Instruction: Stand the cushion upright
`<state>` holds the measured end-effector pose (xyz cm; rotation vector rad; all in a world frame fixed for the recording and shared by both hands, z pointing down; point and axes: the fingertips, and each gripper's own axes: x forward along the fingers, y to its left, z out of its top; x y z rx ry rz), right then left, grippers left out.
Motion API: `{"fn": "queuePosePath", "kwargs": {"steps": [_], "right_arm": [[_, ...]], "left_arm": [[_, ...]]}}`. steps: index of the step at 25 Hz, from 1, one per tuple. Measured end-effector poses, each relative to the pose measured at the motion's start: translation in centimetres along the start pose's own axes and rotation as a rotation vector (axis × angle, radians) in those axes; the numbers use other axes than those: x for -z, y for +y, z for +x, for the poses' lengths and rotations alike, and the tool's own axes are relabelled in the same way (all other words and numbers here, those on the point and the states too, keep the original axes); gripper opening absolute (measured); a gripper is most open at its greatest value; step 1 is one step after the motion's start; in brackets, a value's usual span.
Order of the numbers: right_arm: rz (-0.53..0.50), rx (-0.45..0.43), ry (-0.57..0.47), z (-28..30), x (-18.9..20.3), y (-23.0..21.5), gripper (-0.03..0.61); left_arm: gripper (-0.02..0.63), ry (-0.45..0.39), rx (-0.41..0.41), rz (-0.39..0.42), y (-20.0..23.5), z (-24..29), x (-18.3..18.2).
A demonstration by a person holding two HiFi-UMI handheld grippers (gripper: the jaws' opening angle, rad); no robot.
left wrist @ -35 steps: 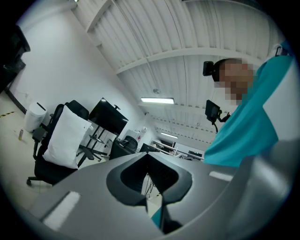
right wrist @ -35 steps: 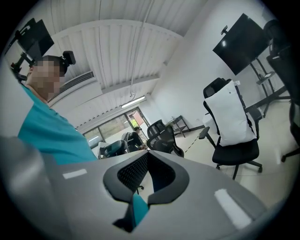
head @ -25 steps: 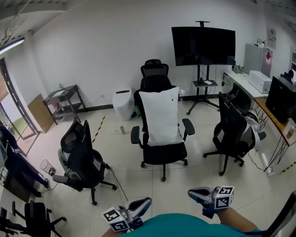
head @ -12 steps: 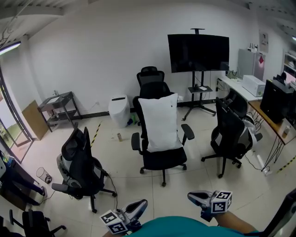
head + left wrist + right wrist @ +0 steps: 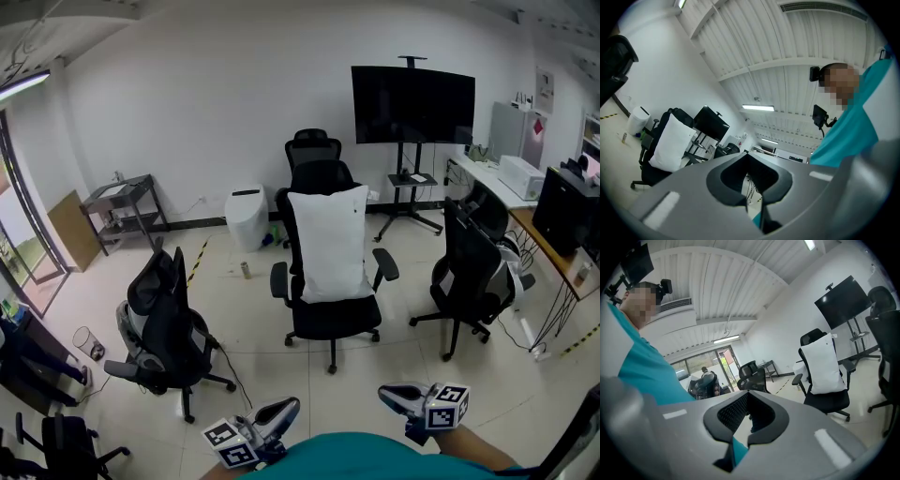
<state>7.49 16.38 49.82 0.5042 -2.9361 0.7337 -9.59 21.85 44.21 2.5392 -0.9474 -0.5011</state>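
Note:
A white cushion [image 5: 328, 244] stands upright on the seat of a black office chair [image 5: 335, 319] in the middle of the room, leaning against its backrest. It also shows in the left gripper view as the cushion [image 5: 670, 143] and in the right gripper view as the cushion [image 5: 825, 364]. Both grippers hang low near my teal-clad body, far from the chair. My left gripper [image 5: 284, 410] is shut and holds nothing, its jaws [image 5: 754, 206] meeting at the tips. My right gripper [image 5: 392, 395] is likewise shut and empty [image 5: 741, 441].
A black office chair [image 5: 169, 323] stands at the left, another [image 5: 473, 272] at the right, and a third [image 5: 314, 150] behind the cushion's chair. At the back are a TV on a stand [image 5: 412, 94], a white bin [image 5: 247, 216] and a metal trolley [image 5: 127, 206]. Desks [image 5: 525, 202] line the right wall.
The head view has swung a little. Both grippers have shifted slightly sideways near my body. The cushion and its chair stand as before.

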Motion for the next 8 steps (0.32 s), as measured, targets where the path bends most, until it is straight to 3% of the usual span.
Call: {"fn": "queuePosePath", "kwargs": {"steps": [8], "right_arm": [[-0.012, -0.008, 0.001, -0.48, -0.30, -0.21, 0.000]], "left_arm": [[0.011, 0.001, 0.013, 0.006, -0.34, 0.89, 0.04]]}}
